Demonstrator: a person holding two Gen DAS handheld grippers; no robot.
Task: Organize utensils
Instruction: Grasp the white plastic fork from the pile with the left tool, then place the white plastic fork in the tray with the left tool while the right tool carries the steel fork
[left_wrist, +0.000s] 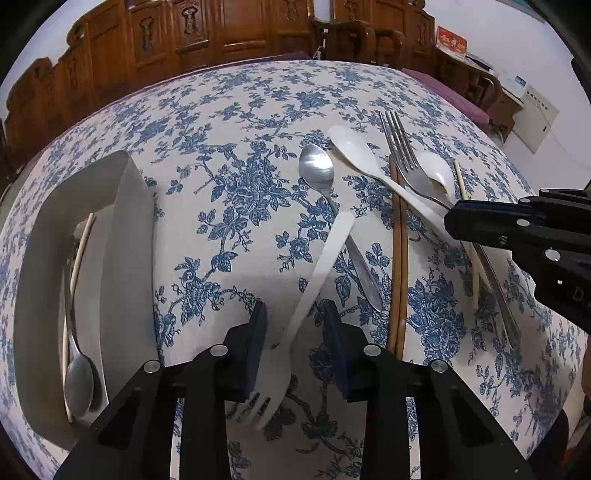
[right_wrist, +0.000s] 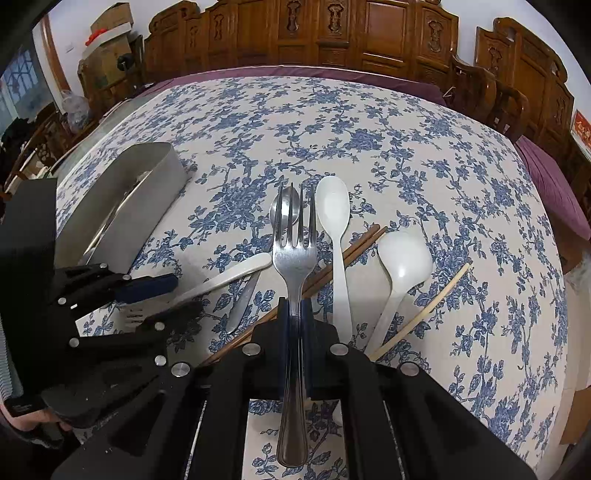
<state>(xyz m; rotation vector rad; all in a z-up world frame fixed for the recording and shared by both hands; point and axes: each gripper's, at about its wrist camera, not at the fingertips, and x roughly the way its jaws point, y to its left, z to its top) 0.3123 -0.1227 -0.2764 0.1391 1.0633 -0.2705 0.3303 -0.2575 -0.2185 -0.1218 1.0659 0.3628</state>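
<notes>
My right gripper (right_wrist: 294, 306) is shut on a metal fork (right_wrist: 294, 258), tines pointing away; it also shows in the left wrist view (left_wrist: 400, 151). My left gripper (left_wrist: 295, 314) is open, its fingers on either side of a white plastic fork (left_wrist: 317, 280) lying on the cloth. A metal spoon (left_wrist: 317, 166), two white spoons (left_wrist: 351, 147) (right_wrist: 404, 254), brown chopsticks (left_wrist: 399, 258) and a pale chopstick (right_wrist: 424, 310) lie scattered on the table. A metal tray (left_wrist: 129, 236) at the left holds a spoon (left_wrist: 79, 380) and a pale chopstick.
The table wears a blue floral cloth (right_wrist: 332, 129). Carved wooden chairs and panels (right_wrist: 332, 33) stand behind it. Boxes (right_wrist: 110, 33) sit at the far left; a purple cushion (right_wrist: 554, 184) lies at the right.
</notes>
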